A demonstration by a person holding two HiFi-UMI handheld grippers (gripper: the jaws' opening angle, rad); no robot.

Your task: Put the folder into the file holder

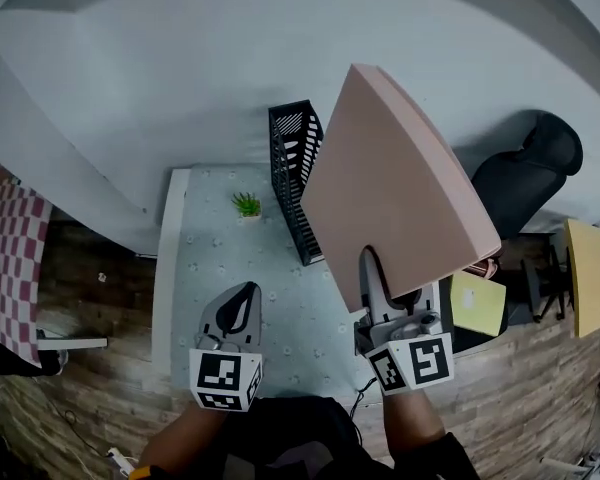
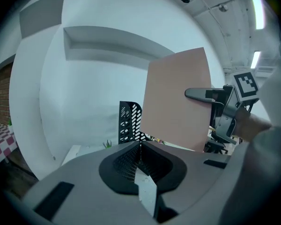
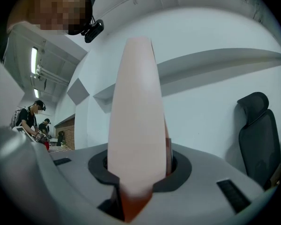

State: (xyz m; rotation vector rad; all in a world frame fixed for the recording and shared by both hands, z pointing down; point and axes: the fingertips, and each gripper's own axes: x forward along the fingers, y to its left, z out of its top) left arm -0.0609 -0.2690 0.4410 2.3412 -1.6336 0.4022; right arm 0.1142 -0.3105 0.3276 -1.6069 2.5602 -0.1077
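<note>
A large pink folder (image 1: 395, 188) is held up in the air over the right side of the table, tilted, with its lower edge clamped in my right gripper (image 1: 370, 265). In the right gripper view the folder (image 3: 133, 116) stands edge-on between the jaws, which are shut on it. The black perforated file holder (image 1: 295, 173) stands upright on the table just left of the folder and shows again in the left gripper view (image 2: 129, 121) beside the folder (image 2: 175, 97). My left gripper (image 1: 246, 294) hovers low over the table's near part, shut and empty, jaw tips together (image 2: 140, 146).
The pale dotted table (image 1: 210, 258) has a small green plant (image 1: 247, 205) left of the file holder. A black office chair (image 1: 525, 173) stands at the right, with yellow items (image 1: 478, 303) near it. A white wall lies behind; a checkered surface (image 1: 10, 268) is far left.
</note>
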